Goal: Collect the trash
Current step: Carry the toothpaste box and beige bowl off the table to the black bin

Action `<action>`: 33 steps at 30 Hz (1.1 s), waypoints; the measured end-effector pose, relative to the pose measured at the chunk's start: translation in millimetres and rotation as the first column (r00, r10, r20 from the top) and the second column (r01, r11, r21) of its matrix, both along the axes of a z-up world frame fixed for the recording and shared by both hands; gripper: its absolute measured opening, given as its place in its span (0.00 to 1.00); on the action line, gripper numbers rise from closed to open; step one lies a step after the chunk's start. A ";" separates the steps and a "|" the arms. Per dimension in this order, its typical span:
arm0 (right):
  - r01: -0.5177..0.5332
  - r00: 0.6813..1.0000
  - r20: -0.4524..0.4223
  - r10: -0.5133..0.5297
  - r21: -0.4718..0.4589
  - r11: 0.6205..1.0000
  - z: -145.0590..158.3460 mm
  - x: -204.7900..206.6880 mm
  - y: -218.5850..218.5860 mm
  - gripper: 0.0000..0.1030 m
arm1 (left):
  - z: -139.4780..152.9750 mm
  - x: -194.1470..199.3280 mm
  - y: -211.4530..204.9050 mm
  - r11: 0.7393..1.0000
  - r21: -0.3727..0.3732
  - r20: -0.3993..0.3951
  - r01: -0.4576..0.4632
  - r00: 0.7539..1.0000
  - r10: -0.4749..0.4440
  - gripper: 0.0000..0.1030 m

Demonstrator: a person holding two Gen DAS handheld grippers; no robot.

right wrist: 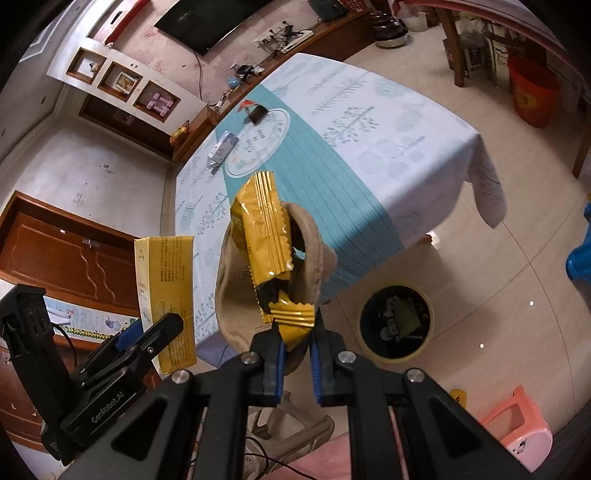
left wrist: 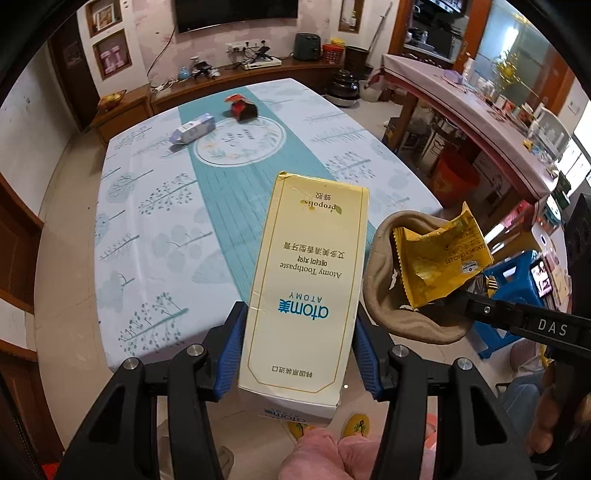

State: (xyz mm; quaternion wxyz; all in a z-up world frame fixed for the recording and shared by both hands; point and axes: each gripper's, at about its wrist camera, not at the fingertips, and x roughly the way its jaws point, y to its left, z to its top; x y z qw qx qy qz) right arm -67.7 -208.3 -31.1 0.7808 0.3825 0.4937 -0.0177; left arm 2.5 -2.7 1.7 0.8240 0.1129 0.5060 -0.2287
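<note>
My left gripper [left wrist: 299,347] holds the yellow toothpaste box [left wrist: 306,280] between half-open jaws, my right gripper [right wrist: 295,350] is nearly closed on a yellow wrapper [right wrist: 269,240] and a beige cloth [right wrist: 236,295], both above the floor near the bin [right wrist: 397,321], while a blue packet [left wrist: 194,129] and a red-black piece [left wrist: 242,107] remain on the table [left wrist: 147,221].

Before you stood a table [left wrist: 155,236] under a white and teal tree-print cloth. Behind it, a dark television [left wrist: 236,13] hung above a long wooden cabinet [left wrist: 295,68]. To your right, an orange bucket [right wrist: 532,96] and a pink stool [right wrist: 521,432] sat on the pale tiled floor.
</note>
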 end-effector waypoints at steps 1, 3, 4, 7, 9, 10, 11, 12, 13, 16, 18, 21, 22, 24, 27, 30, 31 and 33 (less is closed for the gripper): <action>-0.001 1.000 -0.002 0.001 0.006 1.000 -2.7 -3.2 -2.7 0.10 | -1.0 -4.2 -3.1 1.000 0.005 0.002 0.003 1.000 -0.003 0.51; -0.002 1.000 -0.013 0.002 0.023 1.000 -10.0 -10.7 -8.6 0.10 | -4.9 -13.1 -9.9 1.000 0.021 -0.005 0.000 1.000 0.000 0.51; -0.003 1.000 -0.019 0.003 0.031 1.000 -13.2 -14.0 -10.7 0.10 | -7.2 -17.2 -12.7 1.000 0.026 -0.012 -0.002 1.000 0.002 0.51; -0.013 0.999 -0.034 0.014 0.050 0.999 -22.8 -22.1 -15.8 0.11 | -17.0 -29.0 -23.2 0.999 0.054 -0.032 0.003 0.999 -0.001 0.51; -0.025 0.998 -0.048 0.028 0.059 0.998 -30.2 -25.4 -17.6 0.10 | -24.9 -35.9 -27.8 0.998 0.065 -0.041 -0.004 0.999 0.007 0.51; -0.035 0.998 -0.058 0.038 0.063 0.997 -35.7 -26.4 -19.0 0.10 | -29.2 -38.3 -29.8 0.998 0.070 -0.047 -0.008 0.999 0.011 0.51; -0.041 0.997 -0.064 0.045 0.064 0.997 -40.4 -28.0 -20.2 0.10 | -34.2 -41.2 -31.8 0.997 0.073 -0.053 -0.011 0.998 0.015 0.51; -0.050 0.996 -0.074 0.055 0.067 0.996 -47.1 -28.2 -21.4 0.10 | -40.9 -44.4 -34.0 0.997 0.077 -0.061 -0.015 0.998 0.020 0.51; -0.058 0.994 -0.084 0.063 0.068 0.996 -55.1 -28.1 -22.7 0.10 | -49.6 -47.2 -36.4 0.996 0.083 -0.071 -0.021 0.997 0.027 0.51; -0.077 0.990 -0.114 0.083 0.063 0.995 -81.6 -26.9 -25.3 0.11 | -81.1 -51.9 -41.5 0.994 0.100 -0.108 -0.037 0.993 0.048 0.51; -0.092 0.986 -0.135 0.098 0.048 0.995 -104.5 -24.8 -26.3 0.11 | -108.2 -53.6 -44.8 0.992 0.114 -0.126 -0.050 0.990 0.064 0.51; -0.111 0.979 -0.167 0.113 0.026 0.994 -141.6 -23.2 -26.4 0.11 | -151.5 -51.4 -50.0 0.989 0.135 -0.145 -0.066 0.986 0.086 0.51; -0.113 0.977 -0.181 0.115 0.021 0.993 -156.0 -23.3 -26.4 0.11 | -165.0 -50.1 -51.5 0.987 0.142 -0.153 -0.069 0.984 0.091 0.51; -0.118 0.971 -0.212 0.115 -0.001 0.993 -187.1 -20.5 -25.5 0.11 | -200.1 -44.4 -53.6 0.984 0.161 -0.168 -0.077 0.980 0.104 0.51; -0.137 0.960 -0.254 0.122 -0.043 0.990 -232.6 -14.5 -21.3 0.11 | -250.4 -33.1 -56.1 0.977 0.195 -0.190 -0.084 0.974 0.122 0.51; -0.174 0.948 -0.286 0.139 -0.101 0.980 -273.7 -5.7 -12.9 0.11 | -294.5 -19.8 -57.0 0.971 0.217 -0.201 -0.098 0.969 0.142 0.51; -0.187 0.945 -0.292 0.145 -0.121 0.975 -285.4 -2.3 -10.0 0.11 | -309.9 -14.9 -56.7 0.969 0.227 -0.206 -0.103 0.967 0.151 0.51; -0.213 0.938 -0.310 0.154 -0.164 0.963 -311.1 4.9 -3.2 0.11 | -338.9 -5.3 -55.3 0.965 0.236 -0.219 -0.112 0.962 0.165 0.51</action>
